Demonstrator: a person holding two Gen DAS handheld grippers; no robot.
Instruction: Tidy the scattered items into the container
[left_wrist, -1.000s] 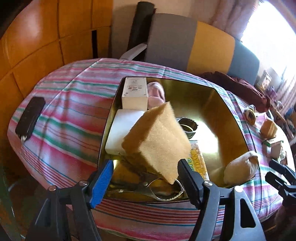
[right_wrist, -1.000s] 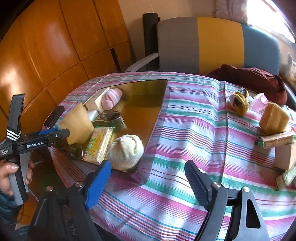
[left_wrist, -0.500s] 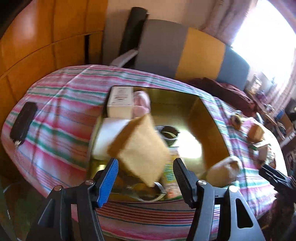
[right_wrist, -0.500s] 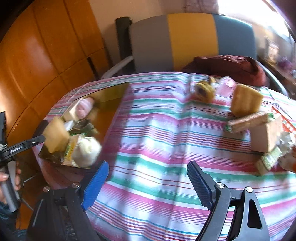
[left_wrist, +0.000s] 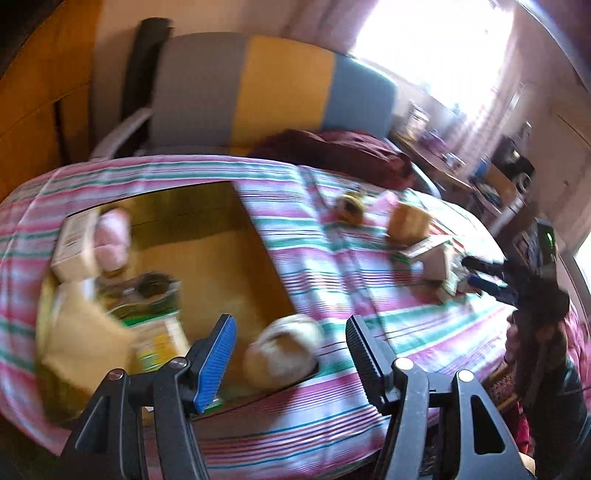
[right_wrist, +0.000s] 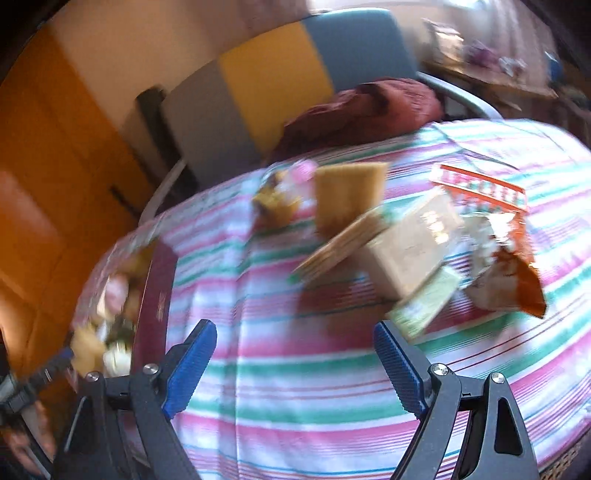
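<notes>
A: How do the jaws stand?

B: The left gripper (left_wrist: 290, 349) gapes, freshly narrowed, nothing between; the right gripper (right_wrist: 295, 363) gapes, newly widened, empty.

A: And the things?

B: Sponge (left_wrist: 83, 341) lower left inside the gold tin (left_wrist: 236, 266); another sponge (right_wrist: 347, 192), cardboard box (right_wrist: 410, 243) and snack bag (right_wrist: 506, 258) upper right on the striped cloth (right_wrist: 295, 369).

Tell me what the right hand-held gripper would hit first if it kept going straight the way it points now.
Most likely the bare striped tablecloth. The right hand-held gripper is open and empty, and nothing lies between its fingers. The green packet and the cardboard box sit off to the right; blur leaves depth uncertain.
</notes>
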